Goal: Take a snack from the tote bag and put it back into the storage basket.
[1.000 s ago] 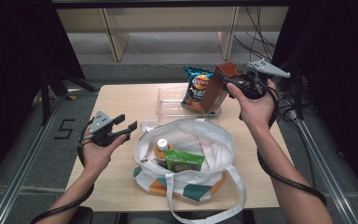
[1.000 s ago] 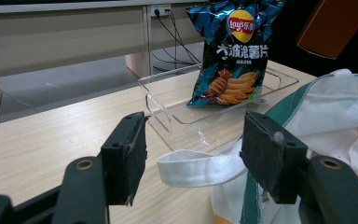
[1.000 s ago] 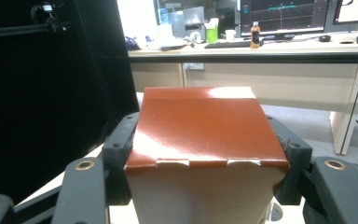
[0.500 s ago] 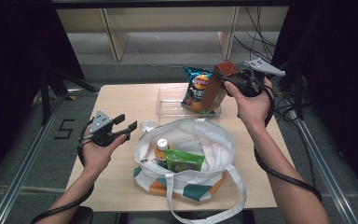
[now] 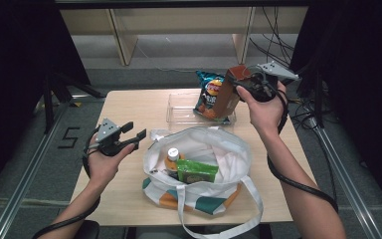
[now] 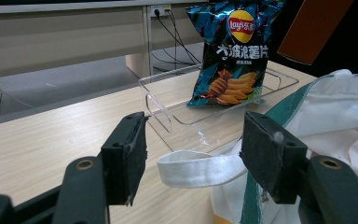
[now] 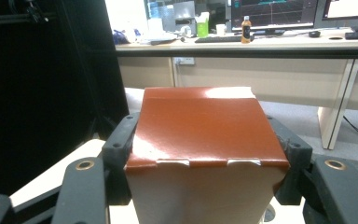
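1. Wooden table (image 5: 129, 107) under dark curtains, shelving behind: that is your workspace, with a clear plastic tray (image 5: 179, 110) at 12 o'clock and a white tote bag (image 5: 219, 149) at 6 o'clock.
2. Your right gripper (image 5: 238, 85) pinches a brown carton (image 5: 229, 92) across its width, held tilted above the tray's right end at about 1 o'clock. In the right gripper view the jaws press on both sides of the carton (image 7: 205, 135).
3. Your left gripper (image 5: 134, 135) hovers at 9 o'clock, just beside the bag's rim, its jaws spread and holding nothing. In the left gripper view a white bag strap (image 6: 196, 168) lies between the pads without touching them.
4. Risk, as I judge it: the carton is gripped near its top and tilted, so it may swing or slip if you loosen too high above the tray.
5. A blue Lay's crisp bag (image 5: 208, 94) stands upright in the tray right beside the carton. Lowering the carton carelessly could knock it over or pin it.
6. The tray is light and unheld; a sideways push from the carton could slide it along the table.
7. Inside the tote you have an orange bottle with a white cap (image 5: 172, 157) and a green packet (image 5: 196, 171), both well apart from the carton.
8. If your left gripper closes now, it catches the strap and drags the bag.
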Demonstrator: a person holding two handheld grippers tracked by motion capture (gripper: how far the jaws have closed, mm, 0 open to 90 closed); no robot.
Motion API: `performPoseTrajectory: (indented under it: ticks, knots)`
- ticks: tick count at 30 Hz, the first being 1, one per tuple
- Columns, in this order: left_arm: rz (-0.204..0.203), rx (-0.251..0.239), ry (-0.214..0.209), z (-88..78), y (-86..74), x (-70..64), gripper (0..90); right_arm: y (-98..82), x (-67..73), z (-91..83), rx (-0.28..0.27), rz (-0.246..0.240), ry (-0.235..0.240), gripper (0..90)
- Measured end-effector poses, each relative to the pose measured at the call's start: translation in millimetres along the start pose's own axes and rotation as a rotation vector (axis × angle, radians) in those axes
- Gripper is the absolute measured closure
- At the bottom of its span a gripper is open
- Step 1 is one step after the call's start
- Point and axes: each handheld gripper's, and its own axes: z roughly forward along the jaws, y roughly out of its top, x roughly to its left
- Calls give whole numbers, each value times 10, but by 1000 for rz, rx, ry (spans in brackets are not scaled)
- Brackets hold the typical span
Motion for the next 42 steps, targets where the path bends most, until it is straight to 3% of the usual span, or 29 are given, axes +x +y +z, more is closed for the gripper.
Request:
performPoseTrajectory:
  ticks: [4, 6, 14, 17, 23, 25, 30, 32, 35, 42]
  knots:
    - [-2, -2, 1, -4, 1, 1, 396, -15, -1, 24, 10, 18, -7, 396]
    - [-2, -2, 1, -3, 1, 3, 396, -21, -24, 45, 10, -2, -8, 396]
    - [-2, -2, 1, -5, 3, -1, 397, -58, -44, 95, 14, 12, -26, 396]
    - [-1, -2, 1, -4, 4, -1, 397, -69, -65, 118, 17, -5, -30, 395]
    - [-1, -6, 0, -11, 7, 2, 397, -101, -62, 179, 24, 7, -33, 395]
    - [-1, -6, 0, -8, 6, 4, 397, -106, -83, 201, 25, -12, -35, 396]
    - [6, -3, -1, -11, 8, 2, 397, -113, -98, 224, 33, 12, -50, 396]
    - [3, -4, -1, -10, 9, 0, 397, -124, -115, 240, 30, -11, -56, 395]
    - [5, -3, -1, -10, 9, 0, 397, -142, -99, 264, 40, 15, -59, 395]
    - [0, -6, 0, -10, 8, 3, 397, -196, -103, 347, 48, 5, -64, 396]
